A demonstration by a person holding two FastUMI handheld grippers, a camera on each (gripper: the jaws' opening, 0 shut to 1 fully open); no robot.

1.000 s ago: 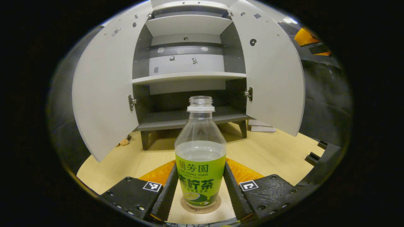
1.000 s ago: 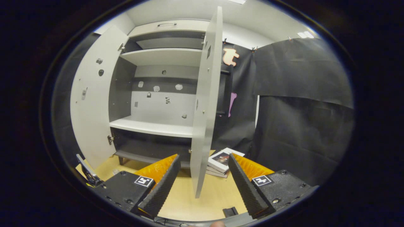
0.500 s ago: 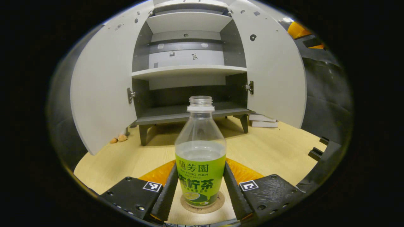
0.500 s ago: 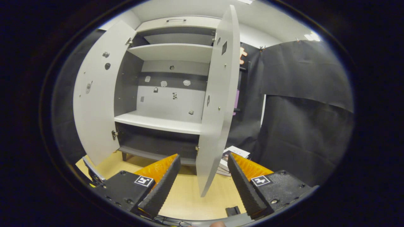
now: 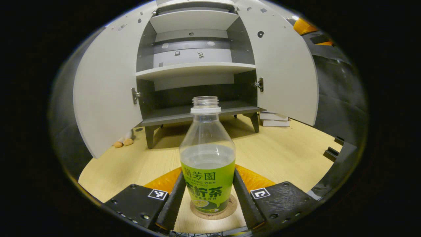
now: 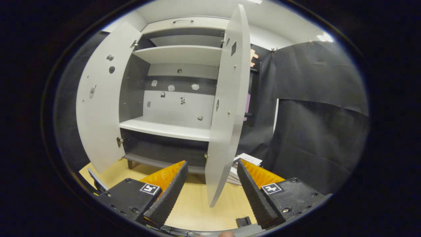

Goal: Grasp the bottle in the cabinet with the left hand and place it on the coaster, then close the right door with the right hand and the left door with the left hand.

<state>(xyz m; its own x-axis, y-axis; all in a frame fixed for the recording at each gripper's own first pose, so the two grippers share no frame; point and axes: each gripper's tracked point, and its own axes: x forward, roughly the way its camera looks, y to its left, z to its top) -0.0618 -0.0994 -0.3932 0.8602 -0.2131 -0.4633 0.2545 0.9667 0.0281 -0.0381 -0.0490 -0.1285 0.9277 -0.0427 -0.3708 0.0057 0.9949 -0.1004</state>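
Left gripper (image 5: 208, 200) grips the bottle (image 5: 207, 164), both fingers pressed on its label, bottle standing on the coaster (image 5: 213, 212). Right gripper (image 6: 212, 191) spread wide, holding nothing, straddling the right door (image 6: 228, 108) free edge. Both doors open.

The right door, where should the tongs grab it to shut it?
Probably the right door's free front edge, low down, since it faces the right tongs edge-on, thin enough to fit between the open fingers. Come straight on, one finger each side, then swing it toward the cabinet.
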